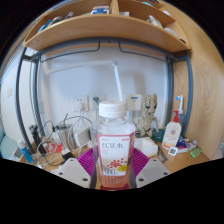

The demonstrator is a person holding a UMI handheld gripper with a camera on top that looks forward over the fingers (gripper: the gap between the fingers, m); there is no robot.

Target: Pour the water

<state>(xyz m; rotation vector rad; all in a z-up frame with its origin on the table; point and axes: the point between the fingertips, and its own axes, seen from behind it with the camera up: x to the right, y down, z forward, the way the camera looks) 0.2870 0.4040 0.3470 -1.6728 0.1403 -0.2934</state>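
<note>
While the bottle [114,148] with its white cap and red-lettered label stands upright, it's pinched between the gripper [112,172] fingers, pink pads pressed on both sides. Beyond it the counter [185,157] is crowded: a glass jar [67,135] on the left, small bottles on the right. A wooden shelf [100,30] runs overhead against the white wall.

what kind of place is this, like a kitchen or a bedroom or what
Probably a dorm room or student desk under a loft bed. A wooden shelf on a metal frame spans a cluttered desk. The gripper holds a white-capped bottle between its fingers.
</note>
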